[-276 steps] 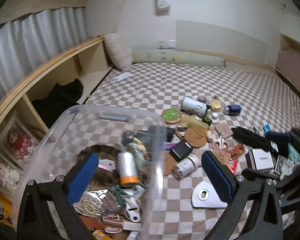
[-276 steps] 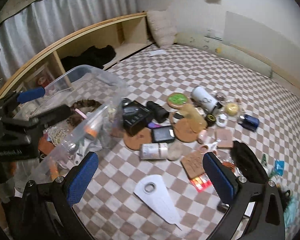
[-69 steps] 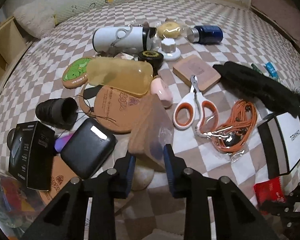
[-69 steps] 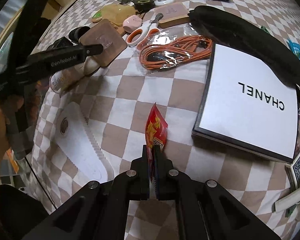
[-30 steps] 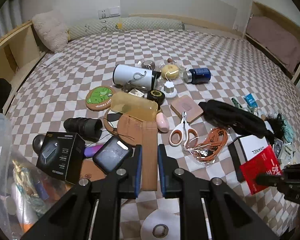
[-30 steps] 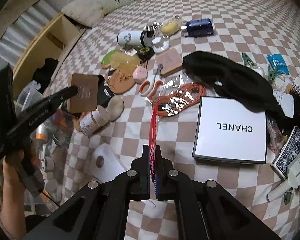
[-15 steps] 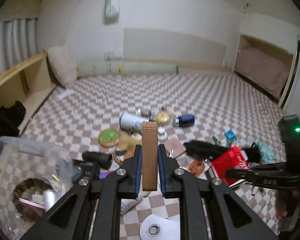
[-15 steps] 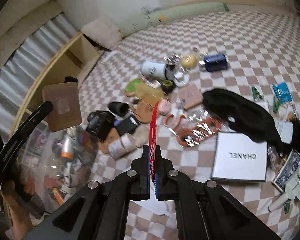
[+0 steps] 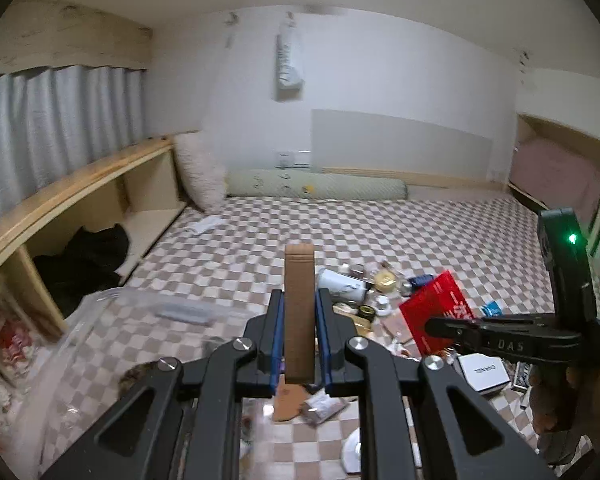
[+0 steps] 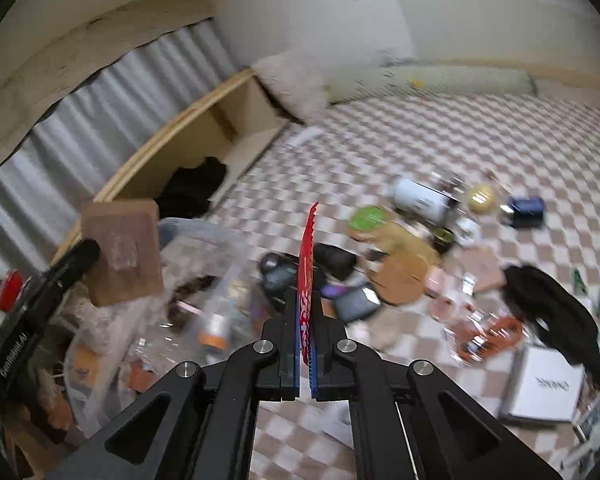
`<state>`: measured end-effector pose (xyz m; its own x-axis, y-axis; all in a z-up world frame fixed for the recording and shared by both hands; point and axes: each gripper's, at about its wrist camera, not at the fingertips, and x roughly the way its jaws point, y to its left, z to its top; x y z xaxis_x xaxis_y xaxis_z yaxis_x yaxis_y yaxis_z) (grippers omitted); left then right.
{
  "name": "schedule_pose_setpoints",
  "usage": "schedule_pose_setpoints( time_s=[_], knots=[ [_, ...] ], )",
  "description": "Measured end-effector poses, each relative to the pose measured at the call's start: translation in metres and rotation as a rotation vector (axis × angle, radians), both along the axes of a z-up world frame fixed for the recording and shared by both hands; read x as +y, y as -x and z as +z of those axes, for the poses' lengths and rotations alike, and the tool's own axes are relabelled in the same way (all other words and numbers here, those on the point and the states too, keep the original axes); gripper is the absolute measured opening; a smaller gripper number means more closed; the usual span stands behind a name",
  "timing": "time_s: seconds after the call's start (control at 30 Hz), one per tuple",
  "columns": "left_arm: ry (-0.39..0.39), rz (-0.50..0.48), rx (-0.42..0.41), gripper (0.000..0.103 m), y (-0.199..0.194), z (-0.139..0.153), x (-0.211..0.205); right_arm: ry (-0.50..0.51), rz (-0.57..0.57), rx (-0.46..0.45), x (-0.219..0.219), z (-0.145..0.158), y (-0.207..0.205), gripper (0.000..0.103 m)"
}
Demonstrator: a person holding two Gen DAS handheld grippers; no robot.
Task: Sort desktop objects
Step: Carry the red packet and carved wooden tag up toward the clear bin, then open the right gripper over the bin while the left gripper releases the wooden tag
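My left gripper (image 9: 299, 312) is shut on a flat brown block (image 9: 299, 304), held edge-on and raised high above the checkered bed. From the right wrist view the same brown block (image 10: 122, 250) hangs over the clear plastic bin (image 10: 204, 280), clamped by the left gripper (image 10: 86, 254). My right gripper (image 10: 306, 312) is shut on a thin red packet (image 10: 307, 264), also seen edge-on. In the left wrist view the red packet (image 9: 436, 312) sits in the right gripper (image 9: 430, 324) at right, held by a hand (image 9: 572, 396). The clear bin (image 9: 148, 312) lies low at left.
Loose items crowd the bed: a white bottle (image 10: 422, 200), a green coaster (image 10: 366, 218), a black pouch (image 10: 548, 304), a white box (image 10: 546, 388), an orange cable (image 10: 496, 332). A wooden shelf (image 9: 60, 216) runs along the left. A bolster (image 9: 316, 190) lines the far wall.
Both grippers have risen and tilted up since half a second ago, each keeping its item. The right view has swung left toward the bin and is blurred by motion.
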<state>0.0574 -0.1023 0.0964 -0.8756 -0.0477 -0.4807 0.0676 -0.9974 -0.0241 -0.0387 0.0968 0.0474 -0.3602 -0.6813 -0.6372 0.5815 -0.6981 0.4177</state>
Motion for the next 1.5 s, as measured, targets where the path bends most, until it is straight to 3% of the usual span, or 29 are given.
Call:
schedule_pose_setpoints(
  time_s=[0.23, 0.6, 0.77, 1.03, 1.5],
  knots=[
    [-0.040, 0.121, -0.021, 0.015, -0.032, 0.005, -0.069, 0.039, 0.131, 0.039, -0.084, 0.024, -0.020, 0.004],
    [-0.085, 0.257, -0.141, 0.015, -0.047, -0.034, -0.150, -0.023, 0.275, -0.016, -0.180, -0.012, -0.048, 0.004],
    [-0.115, 0.238, -0.188, 0.015, -0.023, -0.045, -0.159, -0.059, 0.304, -0.042, -0.206, -0.028, -0.052, 0.004],
    [-0.144, 0.199, -0.301, 0.015, 0.027, -0.074, -0.146, -0.090, 0.300, -0.052, -0.207, -0.037, -0.050, 0.004],
    [-0.189, 0.287, -0.446, 0.015, 0.068, -0.123, -0.161, -0.188, 0.313, -0.079, -0.233, -0.063, -0.033, 0.004]
  ],
)
